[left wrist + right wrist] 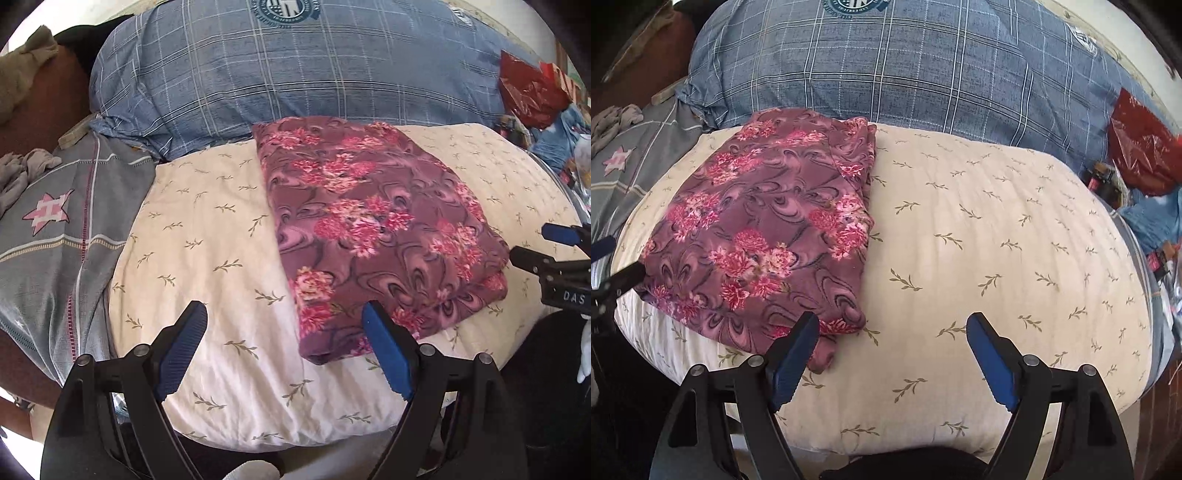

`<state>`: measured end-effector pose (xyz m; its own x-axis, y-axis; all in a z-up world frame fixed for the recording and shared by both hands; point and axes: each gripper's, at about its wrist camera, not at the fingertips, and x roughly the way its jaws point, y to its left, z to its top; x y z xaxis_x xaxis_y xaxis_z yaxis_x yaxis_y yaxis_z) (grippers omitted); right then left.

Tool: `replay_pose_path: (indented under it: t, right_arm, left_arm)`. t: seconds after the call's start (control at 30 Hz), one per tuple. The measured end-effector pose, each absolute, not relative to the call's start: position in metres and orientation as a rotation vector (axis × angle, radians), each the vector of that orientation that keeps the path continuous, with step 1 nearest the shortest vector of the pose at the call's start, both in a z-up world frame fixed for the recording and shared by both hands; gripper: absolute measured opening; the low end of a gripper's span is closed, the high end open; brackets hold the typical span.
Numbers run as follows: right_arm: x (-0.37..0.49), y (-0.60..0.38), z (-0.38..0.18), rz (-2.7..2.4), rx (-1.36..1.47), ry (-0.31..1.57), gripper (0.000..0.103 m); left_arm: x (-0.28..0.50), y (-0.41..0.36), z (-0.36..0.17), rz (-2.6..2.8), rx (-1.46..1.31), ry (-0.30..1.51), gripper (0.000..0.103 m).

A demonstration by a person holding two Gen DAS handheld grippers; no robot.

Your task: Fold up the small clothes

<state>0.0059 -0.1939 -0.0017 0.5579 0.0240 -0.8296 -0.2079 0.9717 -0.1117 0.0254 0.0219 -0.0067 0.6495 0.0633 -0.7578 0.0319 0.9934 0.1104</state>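
One folded floral cloth (376, 225) lies on one cream pillow (207, 258). Two hand-held grippers, left (284, 350) and right (892, 354), hover spread wide, gripping nothing.

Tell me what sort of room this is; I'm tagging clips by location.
Probably a bedroom: a cream leaf-print pillow bearing a folded floral garment, with a blue plaid pillow behind it.

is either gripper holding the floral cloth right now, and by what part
Nothing is held: left gripper and right gripper both stand open, clear of the folded floral cloth.
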Motion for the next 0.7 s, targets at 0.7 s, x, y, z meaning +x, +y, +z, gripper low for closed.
replay_pose_path:
  t: [0.7]
  right_arm:
    - [0.002,-0.209,0.002,0.111,-0.112,0.951,0.084]
  left_arm:
    - [0.002,-0.015,0.007,-0.106,0.138,0.852,0.087]
